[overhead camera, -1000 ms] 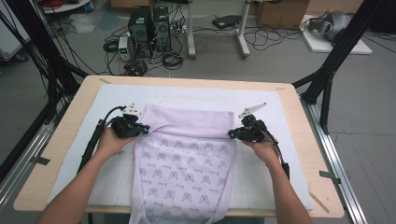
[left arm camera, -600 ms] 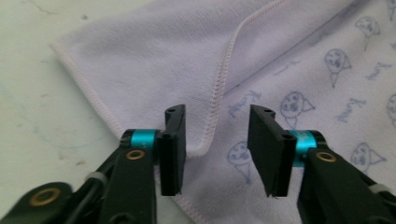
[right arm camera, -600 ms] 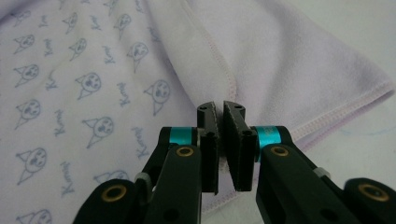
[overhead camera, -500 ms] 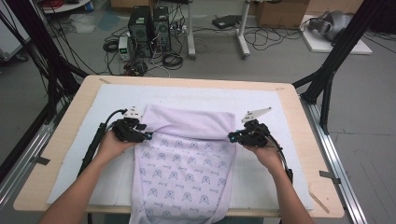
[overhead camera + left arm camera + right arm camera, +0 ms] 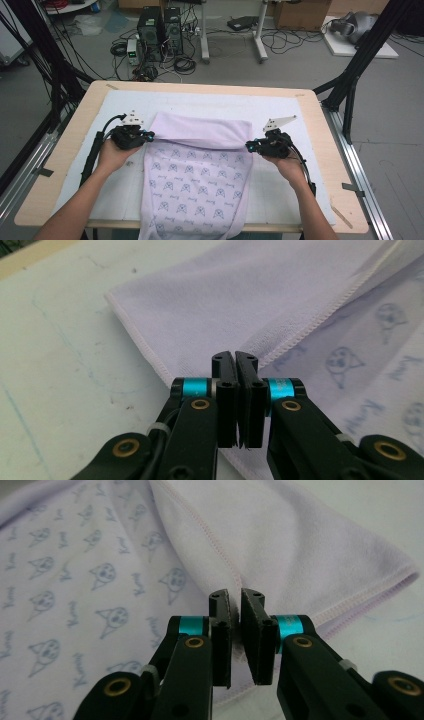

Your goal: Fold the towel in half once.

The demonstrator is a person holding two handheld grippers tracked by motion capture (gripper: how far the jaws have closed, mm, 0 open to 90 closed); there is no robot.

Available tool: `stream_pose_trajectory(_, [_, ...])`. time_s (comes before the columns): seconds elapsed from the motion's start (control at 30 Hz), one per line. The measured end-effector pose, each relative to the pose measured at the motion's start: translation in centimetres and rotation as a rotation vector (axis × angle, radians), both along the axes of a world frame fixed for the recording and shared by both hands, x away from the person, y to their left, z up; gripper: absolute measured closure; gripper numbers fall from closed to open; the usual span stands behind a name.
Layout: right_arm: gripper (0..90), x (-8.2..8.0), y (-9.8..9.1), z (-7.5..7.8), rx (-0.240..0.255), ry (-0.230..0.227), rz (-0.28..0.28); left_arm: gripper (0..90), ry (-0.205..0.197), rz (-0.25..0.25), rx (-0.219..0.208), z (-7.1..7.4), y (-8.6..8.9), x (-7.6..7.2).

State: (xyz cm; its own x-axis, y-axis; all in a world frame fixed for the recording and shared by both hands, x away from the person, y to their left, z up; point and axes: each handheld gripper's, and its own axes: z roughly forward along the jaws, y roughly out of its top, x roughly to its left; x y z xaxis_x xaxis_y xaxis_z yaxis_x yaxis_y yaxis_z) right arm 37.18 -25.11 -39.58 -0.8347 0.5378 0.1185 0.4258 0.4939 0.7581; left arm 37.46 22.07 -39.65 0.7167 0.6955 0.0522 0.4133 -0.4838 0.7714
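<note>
Across the frame's middle, a lilac towel (image 5: 197, 185) lies folded, cat prints showing; left gripper (image 5: 146, 135) and right gripper (image 5: 250, 146) pinch its hem, stitching clear up close.

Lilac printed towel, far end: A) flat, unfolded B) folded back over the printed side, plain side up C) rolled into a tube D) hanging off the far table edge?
B: the lilac printed towel has a plain flap lying over its cat-print face, hem visible.

the towel (image 5: 195, 185) runs past the table's (image 5: 75, 125) near edge and is cut off at the bottom; its folded-over top flap hides the print beneath.
</note>
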Motion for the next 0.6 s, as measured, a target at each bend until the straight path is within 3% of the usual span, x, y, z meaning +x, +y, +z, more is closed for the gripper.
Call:
stream_pose_trajectory(0.13, [83.0,-1.7,0.1,0.9,-0.001,-0.030,0.026,87.4,-0.032,-0.035,-0.009,0.9,0.5,-2.8])
stream_pose_trajectory(0.23, [83.2,-3.4,0.0,1.4,0.014,-0.048,0.048,87.4,-0.042,-0.067,0.001,0.9,0.8,-5.1])
stream_pose_trajectory(0.33, [83.2,-5.5,-0.1,1.7,0.017,-0.071,0.064,87.4,-0.055,-0.086,-0.019,0.8,0.9,-7.5])
stream_pose_trajectory(0.6, [81.6,-11.9,-0.5,1.5,0.043,-0.059,0.135,87.4,-0.058,-0.153,-0.070,0.9,1.7,-13.9])
